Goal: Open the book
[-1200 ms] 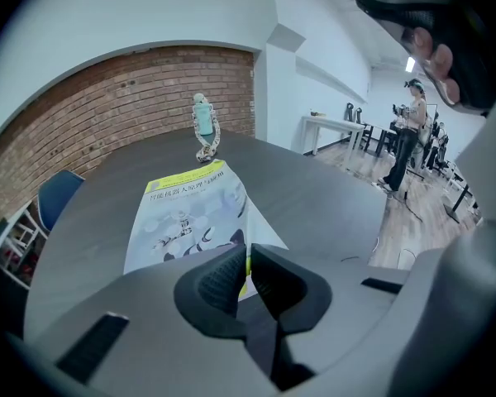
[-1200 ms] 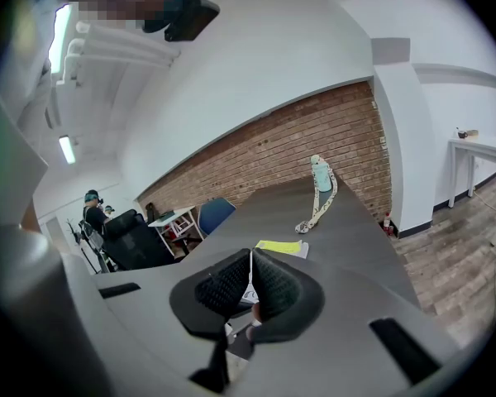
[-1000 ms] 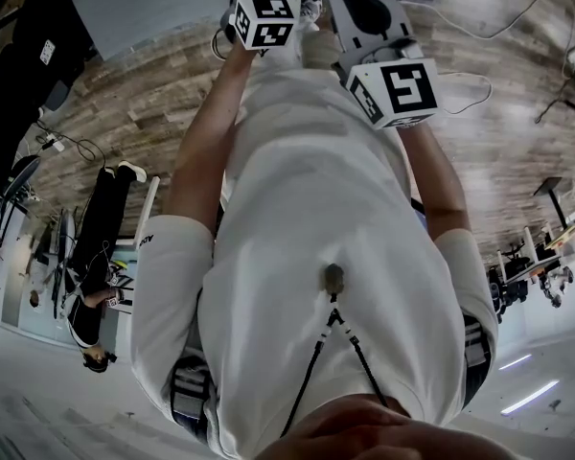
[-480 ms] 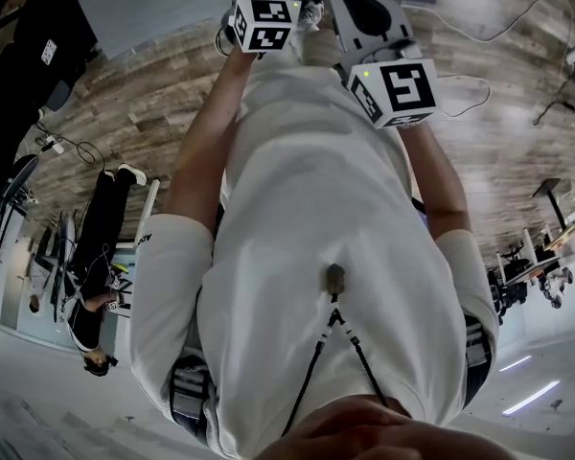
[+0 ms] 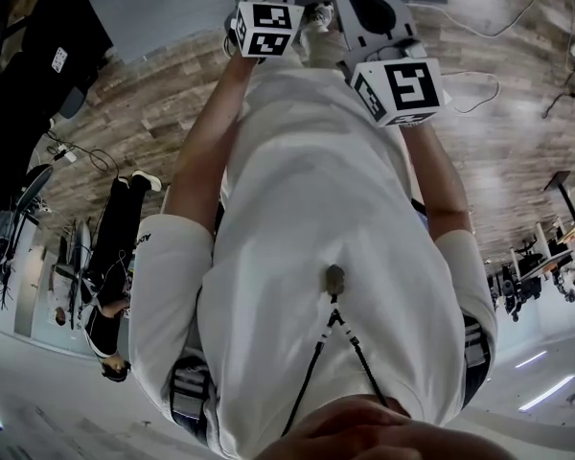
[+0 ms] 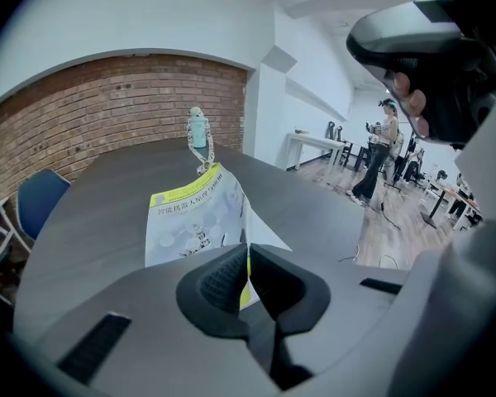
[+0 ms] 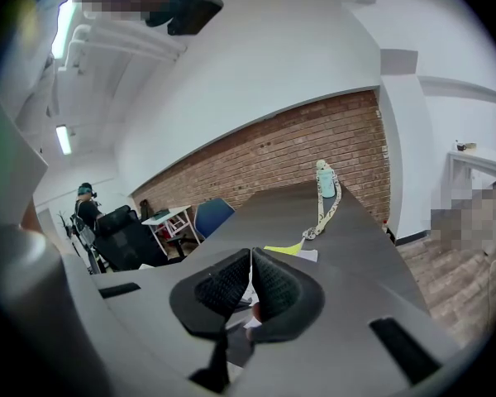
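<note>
The person is reaching both arms forward, with the left arm (image 5: 206, 151) and the right arm (image 5: 443, 175) nearly straight and bare below short sleeves. Each hand is holding a tool, with the left cube (image 5: 266, 29) and the right cube (image 5: 400, 91) facing up. The left tool (image 6: 248, 259) is angling downward, its jaws pinching the edge of the cover (image 6: 194, 222). The right tool (image 7: 251, 275) is tilting down less, its jaws meeting at the tips. The right hand's fingers (image 6: 413, 102) are wrapping its handle.
</note>
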